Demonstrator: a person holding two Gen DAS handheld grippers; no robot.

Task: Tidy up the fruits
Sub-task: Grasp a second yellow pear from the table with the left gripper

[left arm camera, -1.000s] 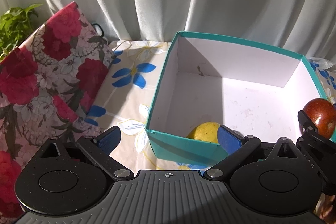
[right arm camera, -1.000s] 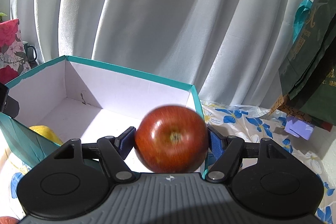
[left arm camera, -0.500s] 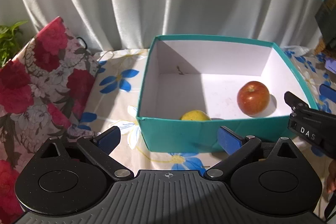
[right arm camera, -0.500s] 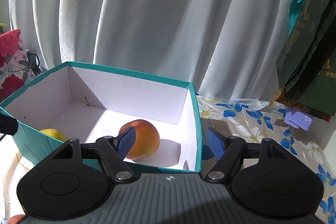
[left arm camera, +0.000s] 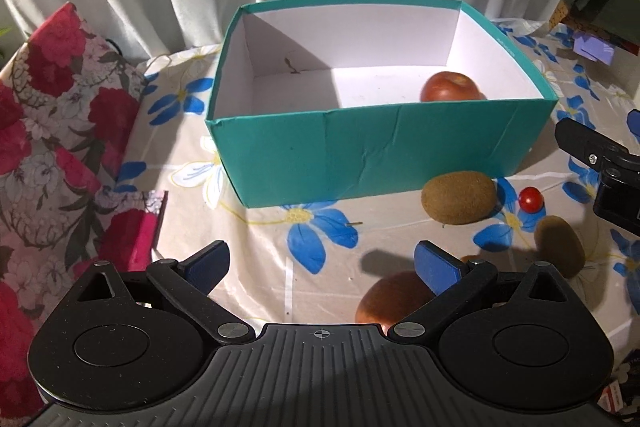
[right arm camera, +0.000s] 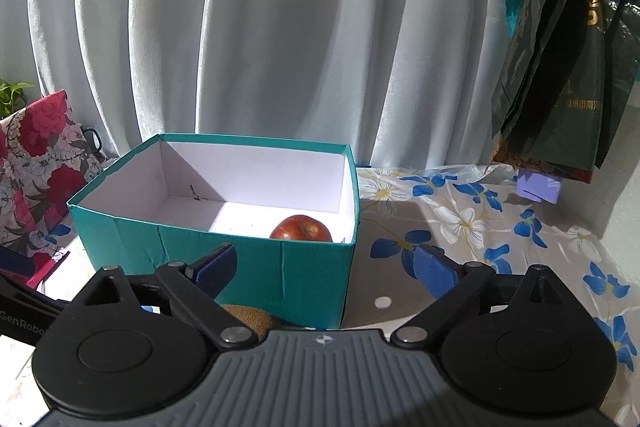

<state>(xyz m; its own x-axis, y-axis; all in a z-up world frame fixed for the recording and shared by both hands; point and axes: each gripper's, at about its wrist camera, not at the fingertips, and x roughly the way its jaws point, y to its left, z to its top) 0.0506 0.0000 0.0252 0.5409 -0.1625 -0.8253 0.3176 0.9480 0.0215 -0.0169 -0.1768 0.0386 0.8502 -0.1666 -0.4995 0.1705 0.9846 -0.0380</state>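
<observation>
both sets of jaws stand wide with nothing between them: the right gripper [right arm camera: 324, 269] is opening its jaws in front of the teal box [right arm camera: 216, 247], and the left gripper [left arm camera: 322, 263] hangs spread above the flowered tablecloth [left arm camera: 256, 247]. a red apple [left arm camera: 450, 87] lies inside the box near its right wall. outside, just before the box's front wall, a kiwi [left arm camera: 459, 197] rests on the cloth with a cherry tomato [left arm camera: 530, 199] beside it, a second kiwi [left arm camera: 559, 245] nearer the camera, and an orange-brown fruit [left arm camera: 394, 297] partly behind the left gripper's right finger. a rose-printed bag [left arm camera: 52, 131] stands to the left, white curtains [right arm camera: 280, 27] behind.
</observation>
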